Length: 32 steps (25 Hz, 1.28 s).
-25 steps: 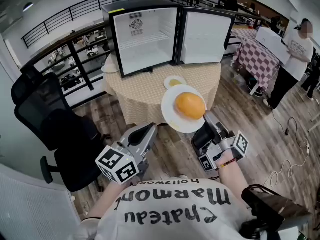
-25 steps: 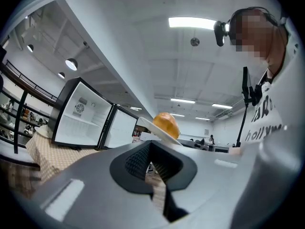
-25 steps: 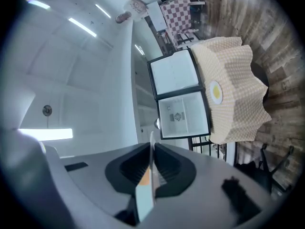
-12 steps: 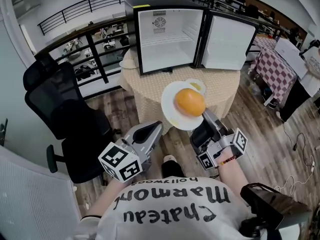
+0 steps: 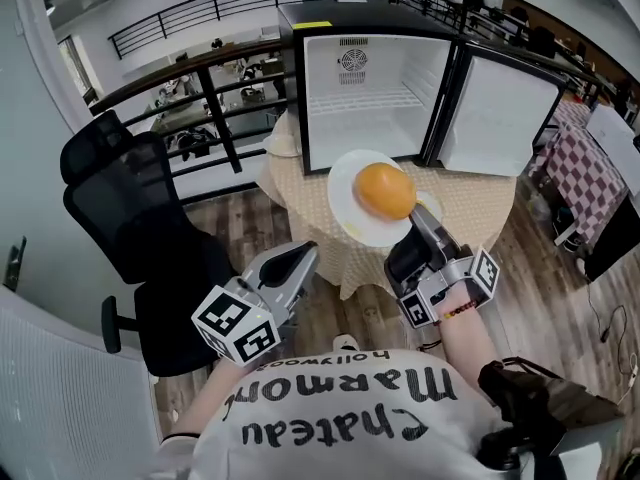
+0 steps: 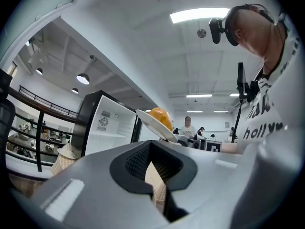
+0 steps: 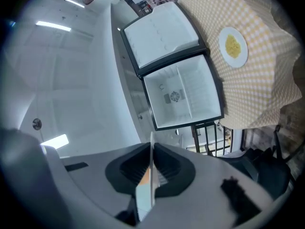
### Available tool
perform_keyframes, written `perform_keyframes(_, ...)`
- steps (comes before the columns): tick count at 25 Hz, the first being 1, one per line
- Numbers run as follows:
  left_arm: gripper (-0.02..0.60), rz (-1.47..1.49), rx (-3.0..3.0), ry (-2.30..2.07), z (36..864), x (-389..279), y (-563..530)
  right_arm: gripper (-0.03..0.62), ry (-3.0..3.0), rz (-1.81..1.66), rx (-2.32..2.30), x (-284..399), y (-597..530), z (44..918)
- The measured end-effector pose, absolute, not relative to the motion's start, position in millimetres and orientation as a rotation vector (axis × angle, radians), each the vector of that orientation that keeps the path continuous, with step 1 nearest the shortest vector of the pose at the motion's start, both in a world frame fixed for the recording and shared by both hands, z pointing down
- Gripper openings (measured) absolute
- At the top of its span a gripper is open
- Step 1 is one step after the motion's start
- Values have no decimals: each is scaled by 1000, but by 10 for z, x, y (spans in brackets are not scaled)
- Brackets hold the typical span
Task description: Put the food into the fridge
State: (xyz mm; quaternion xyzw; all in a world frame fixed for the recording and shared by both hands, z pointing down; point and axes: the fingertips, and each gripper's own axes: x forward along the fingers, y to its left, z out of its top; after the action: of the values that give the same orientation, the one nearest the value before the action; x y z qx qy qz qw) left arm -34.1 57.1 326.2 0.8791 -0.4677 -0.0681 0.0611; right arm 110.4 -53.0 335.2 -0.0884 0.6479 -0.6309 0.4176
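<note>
Black office chair (image 5: 130, 208) beside cloth-covered round table (image 5: 482, 211), railing (image 5: 228, 118) behind.

All three views are bright and evenly lit from indoors. In the left gripper view a long white ceiling light panel (image 6: 200, 15) glares overhead, with round pendant lamps (image 6: 83, 78) further left. The white inside of the open black fridge (image 5: 372, 93) is nearly washed out. Shadows on the wooden plank floor (image 5: 230, 218) are faint. The wide lenses bow the black metal railing (image 5: 215, 13) and darken the corners of both gripper views. There the grey left tongs (image 6: 151, 163) and grey right tongs (image 7: 151, 171) look soft and out of focus.
</note>
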Motion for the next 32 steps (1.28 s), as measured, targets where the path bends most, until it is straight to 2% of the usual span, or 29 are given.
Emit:
perform_keyframes(11,8,-253,2581,-1438,3264,-438,-709,31,1635,-1654,-146,854,-1866,3302)
perform_keyframes(32,8,-230,2574,-1386,3608,-467,-2067,29,1668,-1659,-250,608,-3299,3535)
